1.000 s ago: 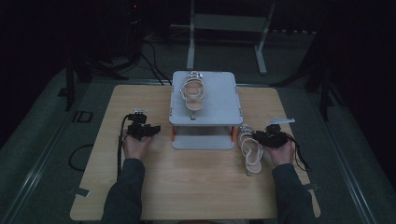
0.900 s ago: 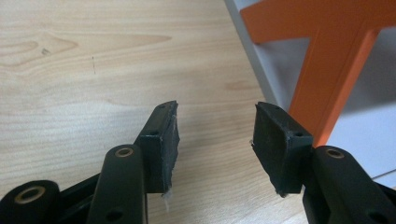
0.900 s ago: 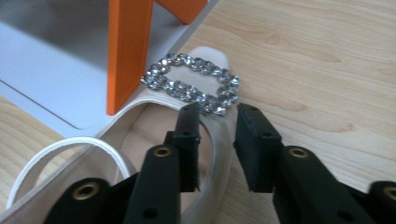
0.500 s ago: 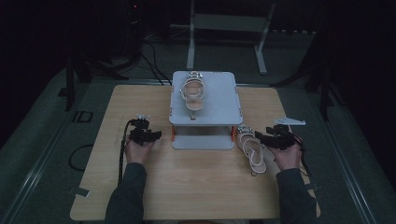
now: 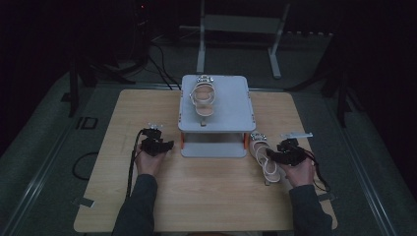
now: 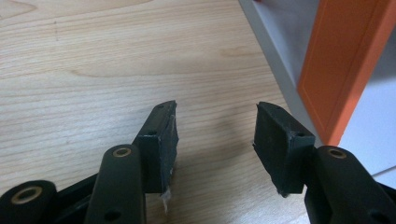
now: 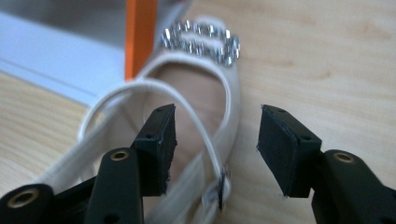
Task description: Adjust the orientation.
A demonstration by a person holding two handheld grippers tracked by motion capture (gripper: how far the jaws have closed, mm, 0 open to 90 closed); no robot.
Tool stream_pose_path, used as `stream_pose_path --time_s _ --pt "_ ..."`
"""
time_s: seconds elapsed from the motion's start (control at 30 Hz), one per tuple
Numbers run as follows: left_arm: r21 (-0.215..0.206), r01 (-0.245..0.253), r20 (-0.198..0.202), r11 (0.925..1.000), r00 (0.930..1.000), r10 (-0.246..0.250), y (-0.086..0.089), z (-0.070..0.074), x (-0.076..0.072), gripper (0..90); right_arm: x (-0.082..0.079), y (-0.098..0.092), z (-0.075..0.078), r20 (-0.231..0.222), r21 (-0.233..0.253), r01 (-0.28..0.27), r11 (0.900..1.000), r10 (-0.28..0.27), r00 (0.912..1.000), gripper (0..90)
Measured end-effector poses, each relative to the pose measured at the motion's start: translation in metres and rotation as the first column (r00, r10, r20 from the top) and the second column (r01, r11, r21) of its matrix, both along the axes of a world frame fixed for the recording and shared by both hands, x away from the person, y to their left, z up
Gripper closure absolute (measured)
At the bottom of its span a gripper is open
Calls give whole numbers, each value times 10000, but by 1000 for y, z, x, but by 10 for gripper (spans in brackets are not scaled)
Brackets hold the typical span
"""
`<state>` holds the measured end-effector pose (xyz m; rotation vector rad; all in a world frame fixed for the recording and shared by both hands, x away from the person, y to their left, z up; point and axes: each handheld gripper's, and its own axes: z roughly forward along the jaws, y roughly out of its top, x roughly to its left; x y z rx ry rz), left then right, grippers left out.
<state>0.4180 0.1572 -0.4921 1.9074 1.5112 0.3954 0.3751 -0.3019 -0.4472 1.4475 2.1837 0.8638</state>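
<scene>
On the table's (image 5: 206,196) near left, the left gripper (image 5: 156,145) is hovering with its jaws spread wide, grasping nothing; in the left gripper view they (image 6: 217,135) are framing bare wood, with the stand's orange leg (image 6: 348,70) just to the right. At centre, the grey stand (image 5: 231,105) is carrying one sandal (image 5: 203,96) on its top, toe toward the far side. On the near right, a second sandal (image 5: 263,156) is lying flat on the table, its jewelled toe beside the stand's near right corner. The right gripper (image 5: 284,153) is sitting over that sandal's heel end, jaws parted and released; in the right gripper view they (image 7: 217,135) are straddling the sandal's (image 7: 205,93) right edge, one pad over the insole, one over wood.
</scene>
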Motion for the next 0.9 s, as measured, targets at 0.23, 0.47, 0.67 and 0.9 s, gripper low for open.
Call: stream_pose_path --time_s 0.23,0.47,0.67,0.9 --pt "164 77 234 9998 9997 -80 -5 -2 -2 492 0 0 -1 -1032 118 506 9986 -492 9934 674" --pt "327 117 398 9994 9991 -130 -7 -3 -4 490 2 1 0 -1823 156 1613 9868 -1558 9708 792" --pt "516 112 722 9986 9973 -149 -9 -6 -8 488 7 1 3 -2605 586 2237 9729 -2015 9442 820" --pt "723 57 1005 9974 9948 -130 -12 -8 -11 488 7 -3 4 -3010 1420 2907 9462 -2385 9233 826"
